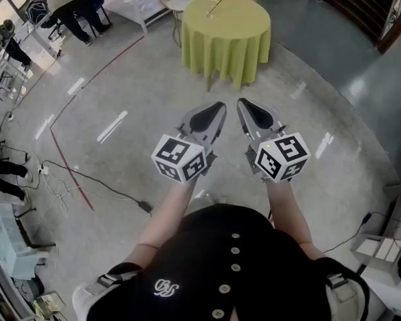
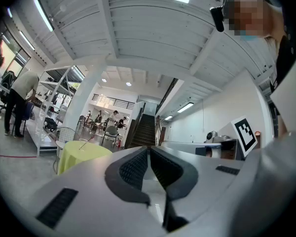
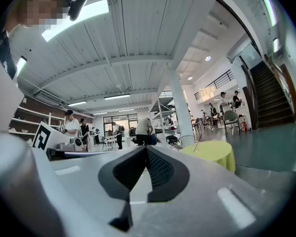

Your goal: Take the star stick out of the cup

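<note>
A round table with a yellow-green cloth stands far ahead across the floor. On its top, a thin star stick leans out of a small cup. Both grippers hang in the air at waist height, well short of the table. The left gripper and right gripper are side by side, each shut with nothing between the pads. The table and the stick appear small at the left of the left gripper view. The right gripper view has the table and the stick on its right.
A white wire chair stands beside the table's left. People work at white benches at the upper left. A red line and black cables cross the grey floor. Equipment lines the left and right edges, and stairs rise beyond.
</note>
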{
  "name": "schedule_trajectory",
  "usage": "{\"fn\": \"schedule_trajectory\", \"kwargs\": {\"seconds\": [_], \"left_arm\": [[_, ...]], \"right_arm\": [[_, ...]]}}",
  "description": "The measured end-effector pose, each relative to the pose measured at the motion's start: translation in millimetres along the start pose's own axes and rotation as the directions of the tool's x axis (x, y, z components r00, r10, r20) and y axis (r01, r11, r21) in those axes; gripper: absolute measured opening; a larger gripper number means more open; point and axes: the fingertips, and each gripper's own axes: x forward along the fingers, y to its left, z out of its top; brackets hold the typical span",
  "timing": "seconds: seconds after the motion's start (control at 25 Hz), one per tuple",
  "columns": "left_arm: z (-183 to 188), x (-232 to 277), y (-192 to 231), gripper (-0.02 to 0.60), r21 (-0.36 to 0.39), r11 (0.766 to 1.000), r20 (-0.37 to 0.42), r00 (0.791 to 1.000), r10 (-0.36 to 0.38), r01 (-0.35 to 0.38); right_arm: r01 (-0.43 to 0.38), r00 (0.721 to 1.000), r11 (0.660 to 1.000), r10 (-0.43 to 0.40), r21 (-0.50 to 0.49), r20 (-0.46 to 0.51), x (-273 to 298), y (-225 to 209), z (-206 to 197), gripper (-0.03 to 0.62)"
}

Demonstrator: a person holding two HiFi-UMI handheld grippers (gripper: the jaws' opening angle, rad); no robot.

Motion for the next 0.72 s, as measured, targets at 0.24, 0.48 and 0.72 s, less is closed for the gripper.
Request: {"fn": "schedule_trajectory", "kwargs": {"seconds": [0.24, 0.48, 0.72], "left_arm": [[-5.8, 3.1, -7.1, 0.028, 0.06, 0.998, -0.03, 1.0, -0.008, 0.01], [-3.2, 6.9, -7.1, 0.026, 0.075, 0.997, -0.028, 0.999, -0.024, 0.026], [7.6, 4.7, -0.8, 0.026, 0.076, 0.997, -0.018, 1.0, -0.023, 0.024]], "right_arm": [[0.004, 1.0, 1.0, -0.004, 0.024, -0.013, -4.2, 3.2, -9.4, -0.002], [0.03, 0.999, 0.998, -0.03, 0.046, -0.011, -10.5, -6.8, -11.9, -0.002], [0.017, 0.999, 0.999, -0.015, 0.039, -0.039, -13.8, -8.4, -14.6, -0.002]]}}
